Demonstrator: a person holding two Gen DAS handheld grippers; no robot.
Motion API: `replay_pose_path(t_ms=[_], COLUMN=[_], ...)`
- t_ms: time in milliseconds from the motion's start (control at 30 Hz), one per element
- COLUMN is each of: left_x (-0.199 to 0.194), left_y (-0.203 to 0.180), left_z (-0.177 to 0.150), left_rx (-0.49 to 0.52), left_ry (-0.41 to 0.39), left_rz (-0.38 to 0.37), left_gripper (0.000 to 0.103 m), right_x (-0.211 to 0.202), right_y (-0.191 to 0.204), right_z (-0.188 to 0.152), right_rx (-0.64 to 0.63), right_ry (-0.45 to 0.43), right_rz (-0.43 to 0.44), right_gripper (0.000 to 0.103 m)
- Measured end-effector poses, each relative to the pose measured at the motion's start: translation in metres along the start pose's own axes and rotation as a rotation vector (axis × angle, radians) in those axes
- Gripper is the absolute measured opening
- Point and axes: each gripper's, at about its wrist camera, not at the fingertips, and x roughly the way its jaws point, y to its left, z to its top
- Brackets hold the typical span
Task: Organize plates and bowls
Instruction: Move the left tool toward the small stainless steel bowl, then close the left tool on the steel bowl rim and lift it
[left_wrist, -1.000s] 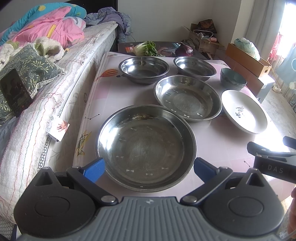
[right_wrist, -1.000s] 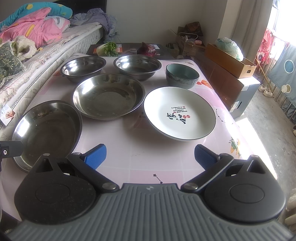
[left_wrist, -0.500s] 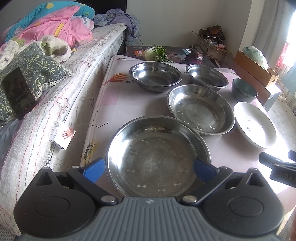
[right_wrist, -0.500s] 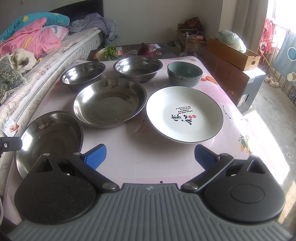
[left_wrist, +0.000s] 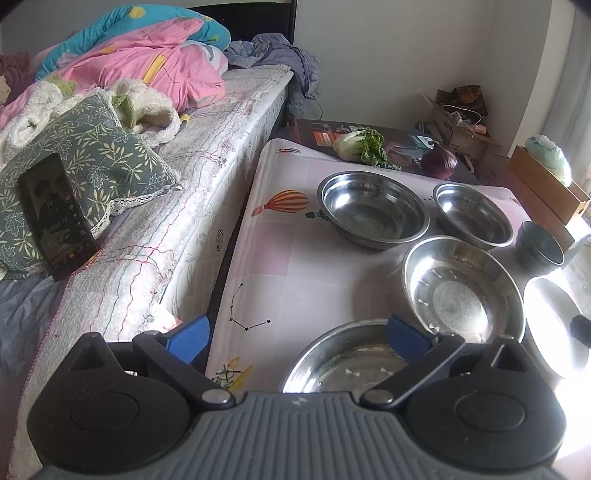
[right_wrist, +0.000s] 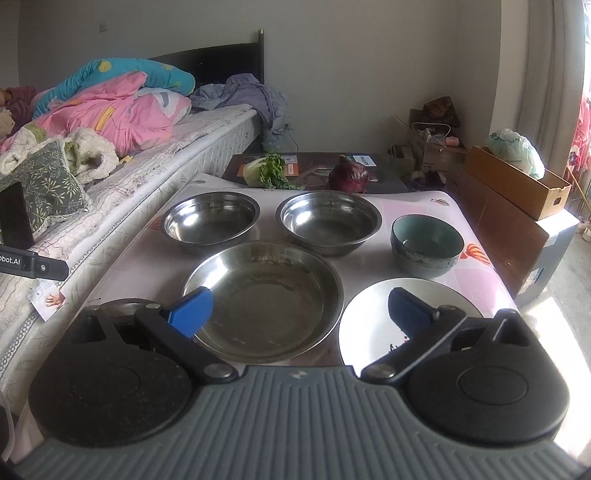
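left gripper (left_wrist: 291, 338) swung left, wide, empty | right gripper (right_wrist: 299, 308) advanced over steel plate (right_wrist: 264, 299), wide, empty | stacking not begun

Bed (right_wrist: 207, 147) w/ piled pink bedding (right_wrist: 110, 110) running along left wall; daylight coming in from window at right, glaring on floor (right_wrist: 569, 273). Cardboard boxes (right_wrist: 517, 184) sitting by the grey back wall (right_wrist: 369, 55).
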Motion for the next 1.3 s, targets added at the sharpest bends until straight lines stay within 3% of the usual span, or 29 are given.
replay_pose_path(t_ms=[233,400,633,867,1033,1200,1300], left_x=[0.036,0.07,0.118,0.16,0.185,0.208,0.216], left_y=[0.018,0.021,0.015,0.008,0.004,0.008,0.007], left_z=[0.039,0.066,0.098,0.122,0.132,0.136,0.136], left_rx=[-0.031,0.008,0.034,0.016,0.014,-0.041,-0.049], left_ry=[-0.019,-0.055,-0.051,-0.02,0.04,0.134,0.164], left_rz=[-0.053,-0.038,-0.09,-0.08,-0.128,-0.181,-0.193], left_gripper=[0.103,0.102,0.096,0.079,0.066,0.042,0.034], right_x=[0.055,0.112,0.199,0.264,0.286,0.3,0.305], right_y=[-0.002,-0.002,0.003,0.022,0.022,0.018,0.015], right_z=[0.05,0.082,0.109,0.115,0.111,0.105,0.103], right_rx=[0.021,0.056,0.121,0.125,0.118,0.125,0.127], right_ry=[-0.028,0.008,0.124,0.211,0.25,0.286,0.299], right_rz=[0.118,0.202,0.284,0.305,0.288,0.271,0.267], right_gripper=[0.102,0.101,0.079,0.053,0.046,0.04,0.033])
